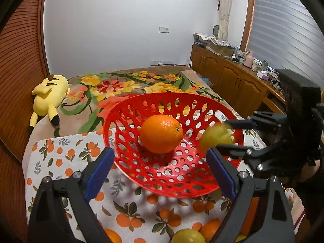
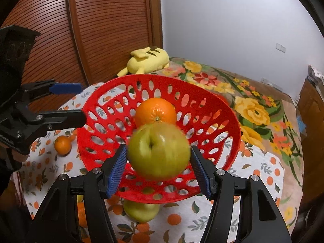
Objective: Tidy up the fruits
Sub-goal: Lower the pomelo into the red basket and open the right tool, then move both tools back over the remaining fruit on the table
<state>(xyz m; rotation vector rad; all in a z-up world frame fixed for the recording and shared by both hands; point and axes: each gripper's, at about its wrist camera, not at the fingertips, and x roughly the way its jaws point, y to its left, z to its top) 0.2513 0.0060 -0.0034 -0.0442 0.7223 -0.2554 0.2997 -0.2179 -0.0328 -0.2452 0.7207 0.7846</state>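
While left hand-held gripper gapes empty, right hand-held gripper pinches green apple over red basket.

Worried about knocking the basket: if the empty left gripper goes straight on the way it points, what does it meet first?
Likely the near rim of the red basket, which lies between the open left gripper fingers, then the orange inside. Depth is unclear.

Even indoor light, soft shadows beneath the red basket, motion-blurred green apple, fisheye-curved dark corners.
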